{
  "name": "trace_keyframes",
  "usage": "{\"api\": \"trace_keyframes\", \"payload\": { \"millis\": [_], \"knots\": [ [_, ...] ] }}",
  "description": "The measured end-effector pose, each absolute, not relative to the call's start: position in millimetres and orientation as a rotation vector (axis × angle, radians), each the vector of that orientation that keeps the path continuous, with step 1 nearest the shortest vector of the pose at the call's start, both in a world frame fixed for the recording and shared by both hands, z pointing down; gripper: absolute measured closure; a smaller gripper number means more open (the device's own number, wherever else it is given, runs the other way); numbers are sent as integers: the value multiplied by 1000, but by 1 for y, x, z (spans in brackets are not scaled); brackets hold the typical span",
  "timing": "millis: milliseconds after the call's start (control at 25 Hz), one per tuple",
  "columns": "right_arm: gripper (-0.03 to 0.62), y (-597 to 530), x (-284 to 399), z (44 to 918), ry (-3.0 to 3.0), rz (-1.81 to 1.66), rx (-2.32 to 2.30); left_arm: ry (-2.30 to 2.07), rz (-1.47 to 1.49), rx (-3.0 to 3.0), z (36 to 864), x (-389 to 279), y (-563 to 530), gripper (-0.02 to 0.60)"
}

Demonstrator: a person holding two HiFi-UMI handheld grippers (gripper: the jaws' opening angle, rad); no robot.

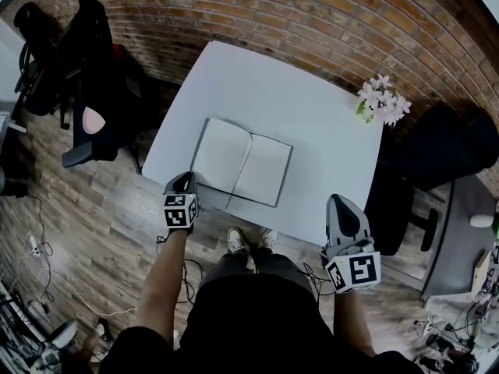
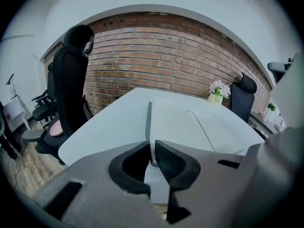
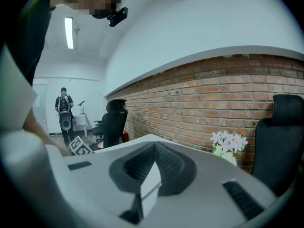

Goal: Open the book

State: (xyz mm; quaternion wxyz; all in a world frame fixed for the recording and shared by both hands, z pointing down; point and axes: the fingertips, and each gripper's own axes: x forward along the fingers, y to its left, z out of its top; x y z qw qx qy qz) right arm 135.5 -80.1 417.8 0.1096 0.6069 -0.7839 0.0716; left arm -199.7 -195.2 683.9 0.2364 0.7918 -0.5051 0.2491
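Left gripper (image 1: 185, 181) sat at the near left corner of the book (image 1: 242, 162), its jaws pressed almost together. In the left gripper view (image 2: 153, 151) the dark edge of the left cover ran straight into the narrow gap between them, so they appeared to pinch that corner. The book (image 2: 190, 122) lay spread flat on the white table (image 1: 265, 84), both blank pages up. It rested toward the table's near edge, and its spine ran away from the person, leaning a little right at the far end. From the left gripper the book stretched ahead and to the right, with the cover's outer edge in line with the jaws. The right gripper (image 1: 341, 205) hung well apart from the book, off the table's near right edge. Its jaws (image 3: 154, 148) were closed together on nothing, aimed toward the brick wall and the flowers (image 1: 383, 100). By my reading the book was already open, and the left hand, being far nearer, needed only to let go of the cover.
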Motion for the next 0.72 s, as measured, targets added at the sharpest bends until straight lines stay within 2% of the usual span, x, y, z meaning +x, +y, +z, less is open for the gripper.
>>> {"api": "trace_keyframes", "payload": {
  "millis": [120, 160, 200, 240, 720],
  "knots": [
    [583, -78, 137, 418, -2301, 211, 1790, -1406, 782, 2163, 692, -205, -198, 543],
    [583, -78, 138, 418, -2300, 211, 1792, -1410, 802, 2157, 694, -208, -199, 512],
    [583, -77, 138, 418, -2299, 212, 1793, -1414, 807, 2152, 694, -210, -199, 430],
    [583, -77, 139, 417, -2299, 211, 1793, -1419, 803, 2149, 693, -212, -200, 397],
    [583, -74, 137, 411, -2341, 180, 1774, -1435, 780, 2158, 676, -212, -196, 396]
  ]
}}
